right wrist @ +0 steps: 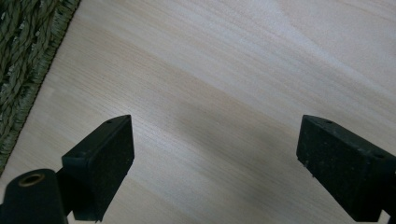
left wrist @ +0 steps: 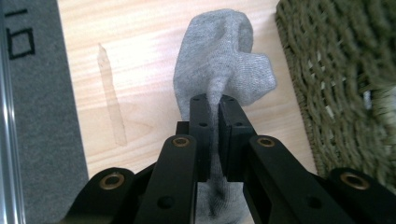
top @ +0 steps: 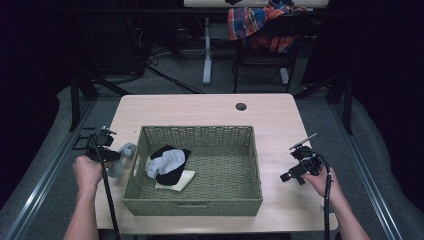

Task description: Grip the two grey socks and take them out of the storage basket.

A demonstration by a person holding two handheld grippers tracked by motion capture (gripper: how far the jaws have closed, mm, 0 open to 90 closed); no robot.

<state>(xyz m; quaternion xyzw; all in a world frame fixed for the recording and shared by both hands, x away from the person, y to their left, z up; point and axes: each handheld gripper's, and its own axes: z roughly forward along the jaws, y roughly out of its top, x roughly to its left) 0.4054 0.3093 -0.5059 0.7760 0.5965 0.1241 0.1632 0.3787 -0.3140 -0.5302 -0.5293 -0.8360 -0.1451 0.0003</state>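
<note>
A grey sock hangs pinched between the jaws of my left gripper, which is shut on it; the sock's free end drapes onto the table just left of the woven basket. From above, the left gripper and the grey sock sit beside the basket's left wall. Inside the basket lie a black sock, a grey-white sock and a cream one. My right gripper stands open over bare table right of the basket, nothing between its jaws.
The wooden table has a cable hole at its far edge. A strip of clear tape lies on the table left of the sock. A chair with a plaid cloth stands behind the table. Grey floor mat borders the left table edge.
</note>
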